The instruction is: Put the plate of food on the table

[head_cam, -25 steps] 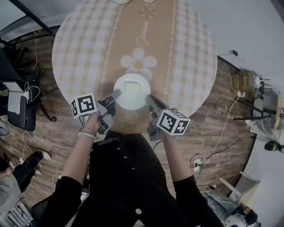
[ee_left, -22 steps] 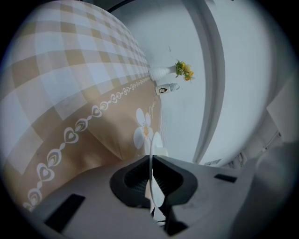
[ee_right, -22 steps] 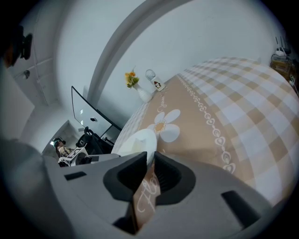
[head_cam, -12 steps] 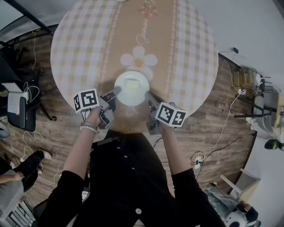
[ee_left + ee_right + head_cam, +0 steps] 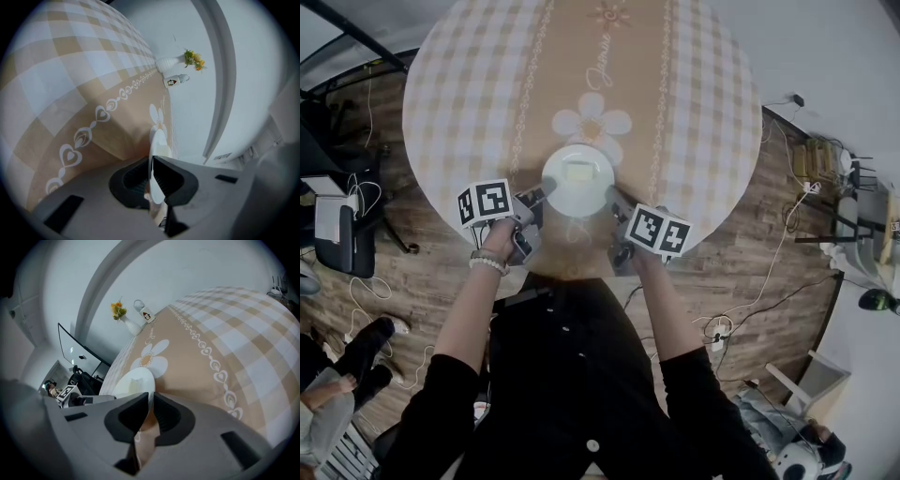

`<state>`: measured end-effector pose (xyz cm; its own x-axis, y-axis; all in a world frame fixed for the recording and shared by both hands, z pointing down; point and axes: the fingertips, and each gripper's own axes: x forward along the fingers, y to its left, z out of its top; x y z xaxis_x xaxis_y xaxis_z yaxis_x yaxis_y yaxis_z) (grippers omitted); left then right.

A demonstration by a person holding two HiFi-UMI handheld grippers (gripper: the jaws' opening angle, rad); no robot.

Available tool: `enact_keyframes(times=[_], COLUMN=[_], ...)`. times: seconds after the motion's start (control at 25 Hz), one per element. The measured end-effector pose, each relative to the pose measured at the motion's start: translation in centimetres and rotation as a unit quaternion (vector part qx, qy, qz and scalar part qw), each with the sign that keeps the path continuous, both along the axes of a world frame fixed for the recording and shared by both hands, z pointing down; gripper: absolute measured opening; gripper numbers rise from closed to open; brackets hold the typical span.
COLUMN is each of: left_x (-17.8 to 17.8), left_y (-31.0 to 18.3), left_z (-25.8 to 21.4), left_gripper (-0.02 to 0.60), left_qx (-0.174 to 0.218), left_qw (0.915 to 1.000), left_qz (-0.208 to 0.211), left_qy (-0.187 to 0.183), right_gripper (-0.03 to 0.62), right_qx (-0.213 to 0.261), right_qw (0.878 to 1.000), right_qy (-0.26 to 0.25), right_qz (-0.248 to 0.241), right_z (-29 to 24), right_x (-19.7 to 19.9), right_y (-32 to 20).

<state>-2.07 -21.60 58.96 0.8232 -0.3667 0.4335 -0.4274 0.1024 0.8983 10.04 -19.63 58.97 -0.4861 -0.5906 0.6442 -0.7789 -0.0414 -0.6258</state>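
Gripping the plate [image 5: 577, 192] from both sides, the two grippers hold it over the near part of the round table [image 5: 469, 84], at 6 o'clock from the table's middle. The left gripper [image 5: 541, 195] has its jaws closed on the rim at about 8 o'clock of the plate. Its own view [image 5: 151, 161] shows the white rim edge-on, pinched between the dark pads. The right gripper [image 5: 612, 198] is clamped on the rim at about 4 o'clock, and in its own view [image 5: 150, 398] the thin edge runs in between its jaws.

From the head view the plate looks level, face up. Being round, it has no long axis of its own. The food [image 5: 578, 172] on it is a pale oblong block, lying toward 12 o'clock of the plate's centre. Its long axis runs from 9 to 3 o'clock, across the tan band of the cloth.

A white flower print [image 5: 592, 124] lies on the cloth just past the plate at 12 o'clock, partly covered by the far rim. Whether the plate's base touches the cloth I cannot tell.

At the far edge of the table stand a vase [image 5: 169, 63] with yellow blooms and, just beside it, a small bottle [image 5: 176, 80].
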Motion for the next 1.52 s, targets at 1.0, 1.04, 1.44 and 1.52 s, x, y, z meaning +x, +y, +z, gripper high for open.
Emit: enact_keyframes(times=[1.0, 1.04, 1.44, 1.52], left_x=[-0.1, -0.2, -1.1, -1.6], left_y=[0.6, 0.6, 0.6, 0.4], left_z=[0.9, 0.9, 0.6, 0.6], left_gripper=[0.015, 0.017, 0.081, 0.081], left_qx=[-0.005, -0.005, 0.004, 0.006], left_qw=[0.9990, 0.9990, 0.9985, 0.9983], left_qz=[0.022, 0.022, 0.013, 0.007], left_qy=[-0.039, -0.040, -0.053, -0.058], right_gripper=[0.014, 0.014, 0.011, 0.011], right_qx=[-0.037, -0.037, -0.034, -0.035], right_qw=[0.999, 0.999, 0.999, 0.999], right_qy=[0.020, 0.021, 0.026, 0.028], right_qz=[0.018, 0.018, 0.018, 0.014], right_z=[1.4, 1.4, 1.2, 1.1], right_x=[0.4, 0.4, 0.6, 0.7], right_y=[-0.7, -0.7, -0.8, -0.9])
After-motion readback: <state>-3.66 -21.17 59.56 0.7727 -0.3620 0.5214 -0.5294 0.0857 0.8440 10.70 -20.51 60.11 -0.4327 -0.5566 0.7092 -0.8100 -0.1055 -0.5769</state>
